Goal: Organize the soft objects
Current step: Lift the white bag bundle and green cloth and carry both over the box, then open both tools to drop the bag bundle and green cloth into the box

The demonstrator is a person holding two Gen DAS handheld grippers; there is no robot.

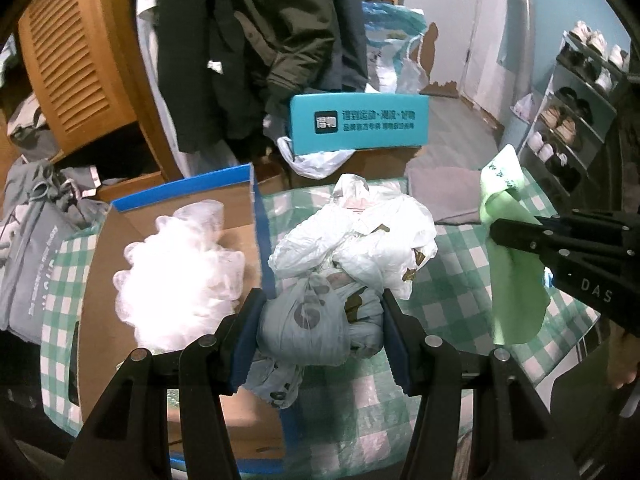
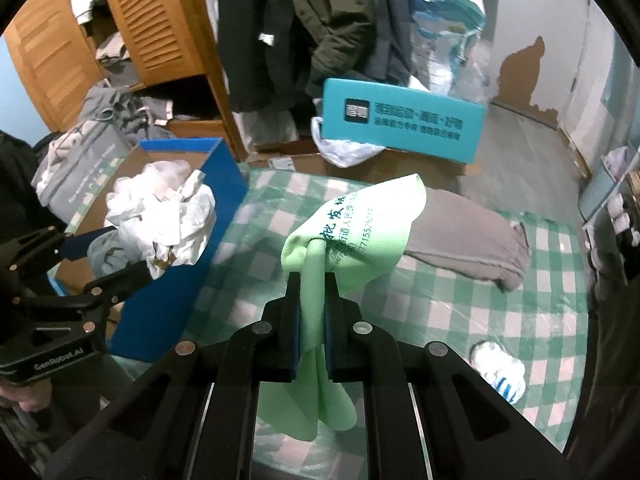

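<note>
My left hand-held gripper [image 1: 322,300] was clamped on a bundle of plastic bags [image 1: 344,256], its blue pads pressing either side of the grey-blue bag at the bottom, with crumpled white bags bulging above. I held the bundle right at the blue rim of the cardboard box [image 1: 256,216], partly over its inner edge. Inside the box lay a heap of clear, whitish plastic wrap [image 1: 176,272].

My right hand-held gripper [image 2: 313,280] was closed tight on a light green cloth [image 2: 352,232] printed with dark green characters. The cloth hung in folds through and below the jaws, lifted above the green-and-white checked cover [image 2: 460,312] of the worktop. A folded grey cloth [image 2: 460,236] lay flat on that cover just behind the green one. A white shoe with blue stripes [image 2: 500,368] showed at the lower right edge of the cover.

Beyond the worktop stood a teal box [image 1: 358,124] with dark lettering, dark jackets [image 1: 260,40] hanging above it, and a wooden louvred door [image 1: 72,68] to the left.
</note>
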